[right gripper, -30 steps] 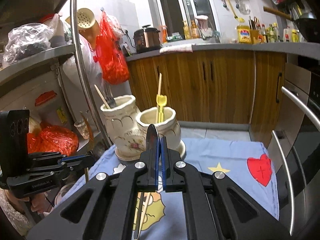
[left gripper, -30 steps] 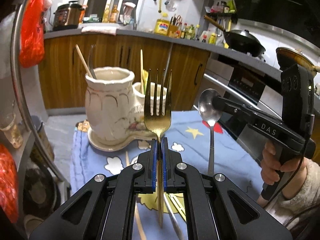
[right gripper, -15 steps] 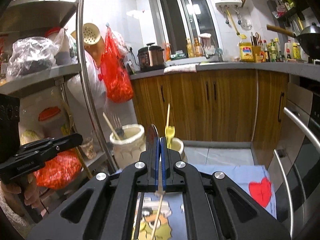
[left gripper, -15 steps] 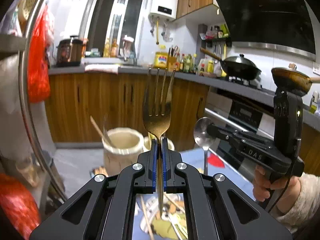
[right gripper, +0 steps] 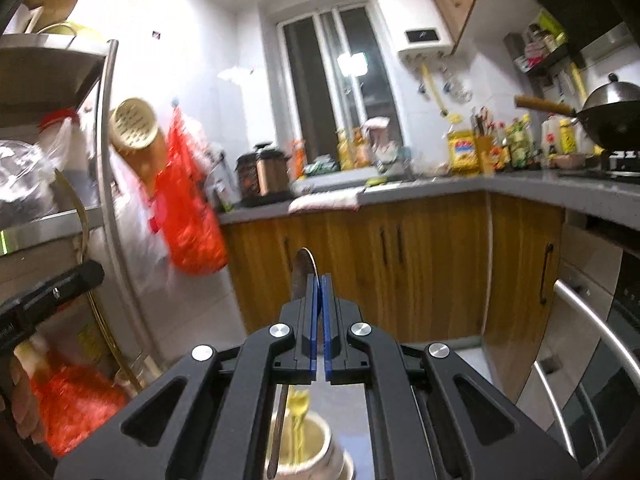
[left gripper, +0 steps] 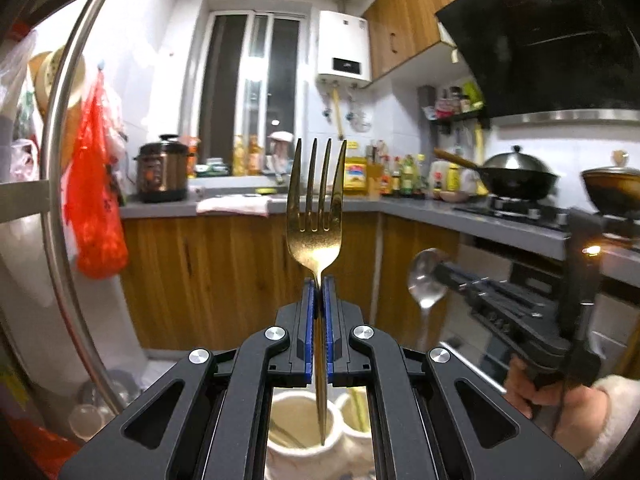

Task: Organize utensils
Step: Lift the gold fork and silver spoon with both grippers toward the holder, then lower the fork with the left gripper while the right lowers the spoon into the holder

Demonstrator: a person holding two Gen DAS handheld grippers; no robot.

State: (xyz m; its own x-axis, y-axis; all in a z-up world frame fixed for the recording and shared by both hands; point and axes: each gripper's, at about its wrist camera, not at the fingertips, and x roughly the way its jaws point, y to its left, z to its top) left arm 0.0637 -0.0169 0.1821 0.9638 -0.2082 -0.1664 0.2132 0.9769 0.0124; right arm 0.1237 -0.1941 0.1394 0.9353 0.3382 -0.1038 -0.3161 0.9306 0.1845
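left wrist: near-level, faces counter (left gripper: pixel 240 208) | right wrist: same way | shared: counter, window (right gripper: pixel 332 80), cabinets (left gripper: pixel 208 280)

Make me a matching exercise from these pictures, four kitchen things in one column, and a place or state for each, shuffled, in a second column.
Things:
1. fork
2. spoon
3. wok
4. red bag

Places or states:
A. on the stove
B. hanging by the rack
C. gold, clamped in the left gripper
D. silver, clamped in the right gripper

Pairs: 1-C, 2-D, 3-A, 4-B
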